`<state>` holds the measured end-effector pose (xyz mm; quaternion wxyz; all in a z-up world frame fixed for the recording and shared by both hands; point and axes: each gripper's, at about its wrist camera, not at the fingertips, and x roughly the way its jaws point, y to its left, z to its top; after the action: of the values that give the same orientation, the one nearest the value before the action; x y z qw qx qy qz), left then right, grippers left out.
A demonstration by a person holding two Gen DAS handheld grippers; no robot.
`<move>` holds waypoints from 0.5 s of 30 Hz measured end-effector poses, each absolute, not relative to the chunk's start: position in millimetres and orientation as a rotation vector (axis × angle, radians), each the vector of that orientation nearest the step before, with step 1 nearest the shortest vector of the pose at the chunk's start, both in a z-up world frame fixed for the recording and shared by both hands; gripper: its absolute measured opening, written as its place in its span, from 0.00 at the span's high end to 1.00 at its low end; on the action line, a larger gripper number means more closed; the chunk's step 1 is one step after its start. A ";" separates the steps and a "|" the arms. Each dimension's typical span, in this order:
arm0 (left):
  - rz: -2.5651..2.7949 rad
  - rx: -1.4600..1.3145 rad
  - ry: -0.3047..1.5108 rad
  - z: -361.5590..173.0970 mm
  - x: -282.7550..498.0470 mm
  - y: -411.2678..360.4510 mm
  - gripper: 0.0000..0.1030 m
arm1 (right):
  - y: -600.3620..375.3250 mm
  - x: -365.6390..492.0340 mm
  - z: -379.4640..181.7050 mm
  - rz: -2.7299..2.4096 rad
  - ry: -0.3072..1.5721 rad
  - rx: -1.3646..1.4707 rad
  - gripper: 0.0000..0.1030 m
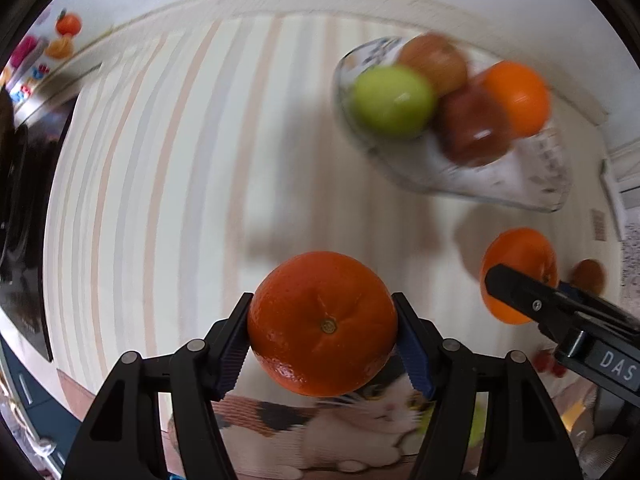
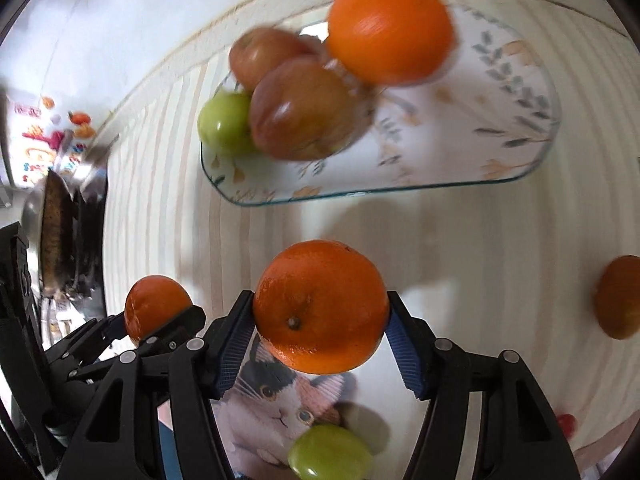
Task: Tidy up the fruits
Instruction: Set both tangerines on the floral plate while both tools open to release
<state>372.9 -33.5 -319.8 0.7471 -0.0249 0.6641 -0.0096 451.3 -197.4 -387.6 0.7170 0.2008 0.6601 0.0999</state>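
Observation:
My left gripper (image 1: pixel 322 300) is shut on an orange (image 1: pixel 322 328), held above the striped cloth, stem end facing the camera. My right gripper (image 2: pixel 320 296) is shut on a second orange (image 2: pixel 320 312), its pads pressed on both sides. Each gripper shows in the other's view: the right one's finger (image 1: pixel 524 292) lies across its orange (image 1: pixel 520 256), and the left one's fingers (image 2: pixel 176 320) clasp its orange (image 2: pixel 154 304). A glass plate (image 2: pixel 460 140) beyond holds a green apple (image 2: pixel 226 124), two red apples (image 2: pixel 300 112) and an orange (image 2: pixel 390 30).
A green apple (image 2: pixel 330 456) lies on a cat-print mat (image 2: pixel 276 400) under the grippers. A brownish fruit (image 2: pixel 618 298) sits on the striped cloth (image 1: pixel 180 160) at the right, small red fruits (image 2: pixel 566 424) nearer. A dark stove with a pan (image 2: pixel 56 220) borders the left.

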 end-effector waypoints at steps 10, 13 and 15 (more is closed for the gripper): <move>-0.165 -0.050 1.377 -270.8 406.6 -105.1 0.38 | -283.6 482.4 -351.4 0.154 1.359 0.521 0.36; -0.200 -0.026 1.377 -269.9 423.9 -130.1 0.38 | -301.1 498.5 -356.8 0.168 1.361 0.499 0.36; -0.216 0.002 1.382 -275.9 430.0 -145.6 0.38 | -311.9 510.4 -362.9 0.169 1.368 0.502 0.36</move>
<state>430.0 -145.6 -275.9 0.7654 0.0010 0.6359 -0.0992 510.4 -311.9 -362.9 0.7428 0.2290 0.6243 0.0773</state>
